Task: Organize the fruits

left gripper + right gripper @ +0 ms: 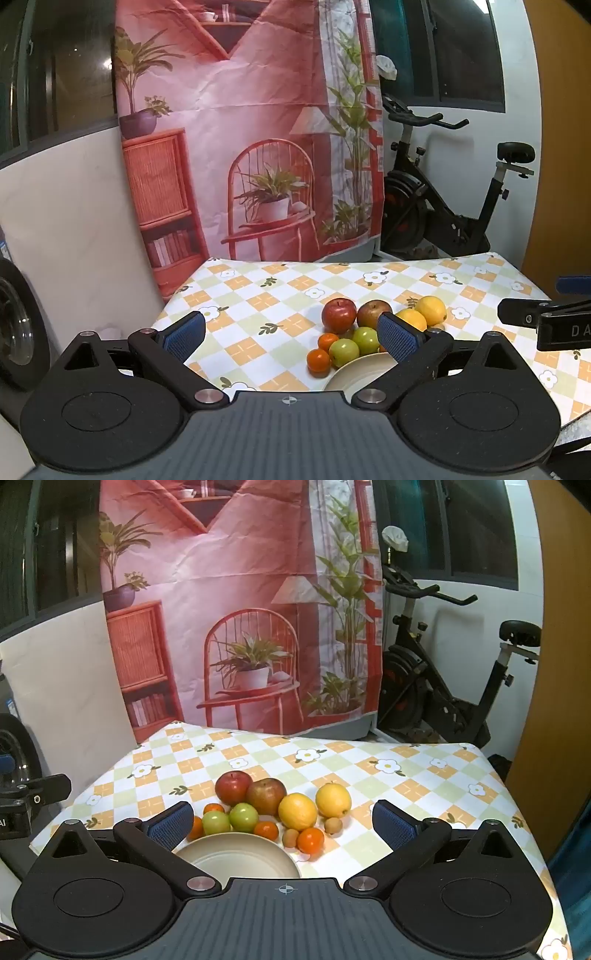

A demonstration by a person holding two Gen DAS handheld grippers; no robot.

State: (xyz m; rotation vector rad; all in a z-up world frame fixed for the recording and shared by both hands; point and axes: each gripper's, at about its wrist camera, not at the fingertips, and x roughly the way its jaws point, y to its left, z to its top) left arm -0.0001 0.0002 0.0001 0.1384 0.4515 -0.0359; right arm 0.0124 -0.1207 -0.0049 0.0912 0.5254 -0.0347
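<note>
A cream bowl [236, 856] sits empty near the table's front edge; it also shows in the left wrist view [364, 371]. Behind it lie two red apples [233, 787], two green apples [243, 816], two lemons [332, 799], several small oranges [310, 840] and two small brown fruits [333, 825]. My right gripper [282, 827] is open and empty, above the bowl's near side. My left gripper [291, 334] is open and empty, left of the fruit; its right finger [397, 338] hides part of the pile.
The table has a checked flower tablecloth [406, 786]. A printed pink backdrop [229, 609] hangs behind it. An exercise bike [443, 686] stands at the back right. The right gripper's body [554, 321] shows at the right edge of the left wrist view.
</note>
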